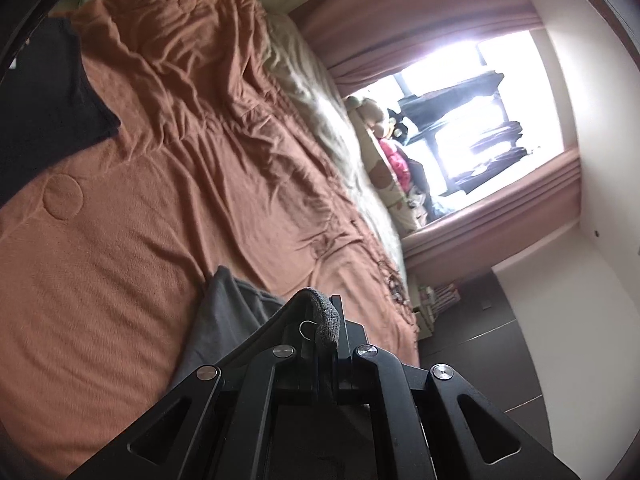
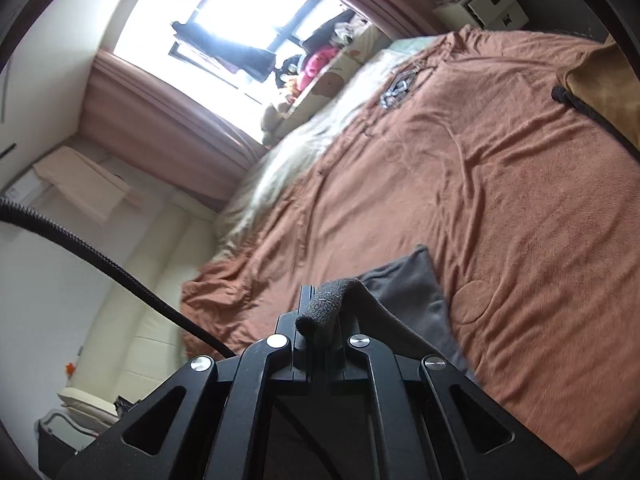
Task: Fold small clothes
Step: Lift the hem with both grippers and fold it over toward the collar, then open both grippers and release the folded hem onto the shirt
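A small dark grey garment (image 1: 224,312) hangs over the rust-orange bedspread (image 1: 160,200), held up by both grippers. My left gripper (image 1: 326,320) is shut on one grey hem corner, which bunches up between its fingers. In the right wrist view my right gripper (image 2: 320,312) is shut on the other rolled grey edge, and the garment (image 2: 408,296) drapes away to the right above the bedspread (image 2: 500,200). Most of the garment is hidden below the gripper bodies.
A black piece of clothing (image 1: 44,112) lies on the bed at the far left. A tan cushion (image 2: 604,88) with a black cord sits at the right edge. Beyond the bed are a bright window (image 2: 224,12) with pink curtains, soft toys (image 1: 384,136) and a cream sofa (image 2: 136,300).
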